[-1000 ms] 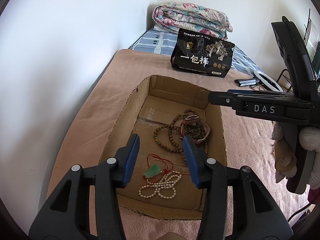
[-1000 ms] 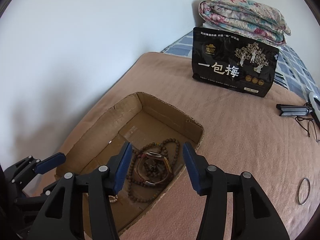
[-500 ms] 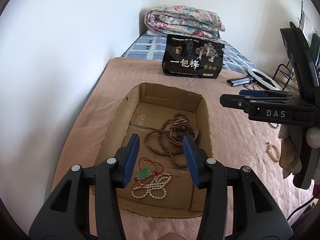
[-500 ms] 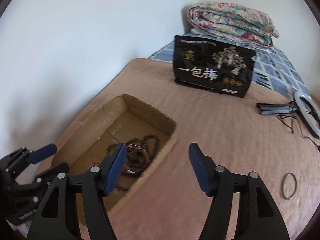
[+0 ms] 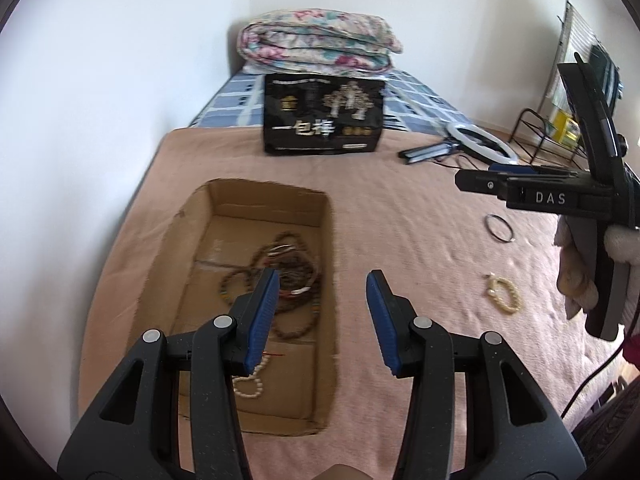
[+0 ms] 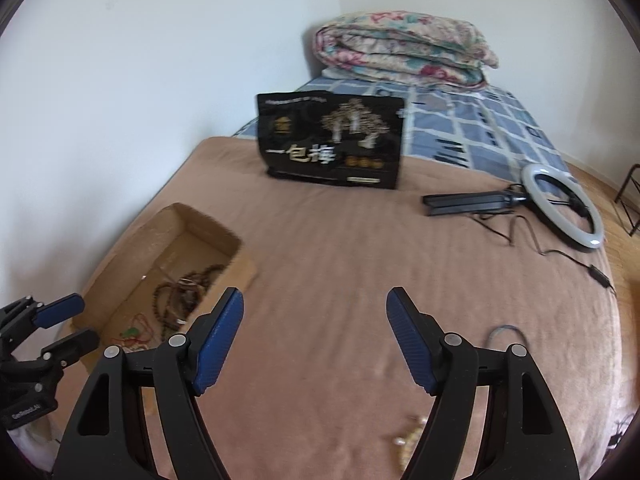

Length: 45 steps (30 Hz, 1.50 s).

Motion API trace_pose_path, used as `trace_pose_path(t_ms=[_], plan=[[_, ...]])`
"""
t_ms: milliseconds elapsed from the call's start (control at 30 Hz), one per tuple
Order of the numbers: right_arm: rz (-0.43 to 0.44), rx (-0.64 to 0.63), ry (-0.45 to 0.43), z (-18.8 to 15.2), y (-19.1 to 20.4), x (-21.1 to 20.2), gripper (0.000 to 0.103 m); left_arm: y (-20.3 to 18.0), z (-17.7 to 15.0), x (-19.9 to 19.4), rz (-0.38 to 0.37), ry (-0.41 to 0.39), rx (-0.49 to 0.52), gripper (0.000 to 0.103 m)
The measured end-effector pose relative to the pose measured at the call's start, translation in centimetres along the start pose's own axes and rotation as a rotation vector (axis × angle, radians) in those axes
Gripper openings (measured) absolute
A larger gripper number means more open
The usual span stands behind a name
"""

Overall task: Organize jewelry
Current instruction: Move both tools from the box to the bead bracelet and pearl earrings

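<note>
An open cardboard box (image 5: 326, 240) lies on the brown blanket and holds brown bead strings (image 5: 296, 280) and a white bead string (image 5: 250, 384); it also shows in the right wrist view (image 6: 240, 264). A metal ring (image 5: 499, 229) and a cream bead bracelet (image 5: 505, 294) lie on the blanket to the box's right. My left gripper (image 5: 322, 316) is open and empty above the box's right wall. My right gripper (image 6: 315, 336) is open and empty over the blanket, with the bracelet (image 6: 408, 440) and ring (image 6: 506, 332) near its right finger.
A black snack bag (image 5: 324, 120) stands beyond the box, with a folded floral quilt (image 5: 316, 46) behind it. A ring light on a black stand (image 6: 560, 204) with its cable lies at the right. A white wall runs along the left.
Both grippers have swung right, away from the box. The right gripper has opened wider and left the box. The ring and bracelet have come into the left wrist view.
</note>
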State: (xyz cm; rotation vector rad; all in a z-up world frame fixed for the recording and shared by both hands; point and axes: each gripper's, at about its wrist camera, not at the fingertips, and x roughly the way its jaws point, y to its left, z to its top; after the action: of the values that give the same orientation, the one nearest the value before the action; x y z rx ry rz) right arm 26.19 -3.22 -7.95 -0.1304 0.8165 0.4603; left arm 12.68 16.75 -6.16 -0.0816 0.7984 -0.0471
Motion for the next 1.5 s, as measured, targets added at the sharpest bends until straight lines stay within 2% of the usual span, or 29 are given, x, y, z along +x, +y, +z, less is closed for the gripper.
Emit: trace_pose_path(t_ms=[400, 767, 1000, 1200, 1300, 1500], plan=[[-0.083, 0.069, -0.004, -2.8, -8.1, -3.9, 0.074, -5.7, 0.4, 0.8, -0.09, 0.027, 0.088, 0.046], [-0.115, 0.104, 0.116, -8.6, -13.4, -3.8, 0.074, -10.7, 0.3, 3.5, -0.183, 0.08, 0.153, 0.046], [-0.073, 0.078, 0.217, -11.3, -13.2, -1.0, 0.074, -13.4, -0.1, 5.4, -0.237, 0.115, 0.195, 0.046], [-0.084, 0.016, 0.262, -12.3, -12.2, 1.0, 0.074, -15.2, -0.6, 7.2, -0.268, 0.143, 0.228, 0.046], [-0.094, 0.002, 0.269, -12.6, -12.1, 1.6, 0.07, -16.0, -1.0, 8.1, -0.283, 0.16, 0.242, 0.037], [-0.101, -0.011, 0.284, -13.0, -12.1, 2.3, 0.062, -17.9, -2.1, 10.6, -0.306, 0.206, 0.283, 0.033]])
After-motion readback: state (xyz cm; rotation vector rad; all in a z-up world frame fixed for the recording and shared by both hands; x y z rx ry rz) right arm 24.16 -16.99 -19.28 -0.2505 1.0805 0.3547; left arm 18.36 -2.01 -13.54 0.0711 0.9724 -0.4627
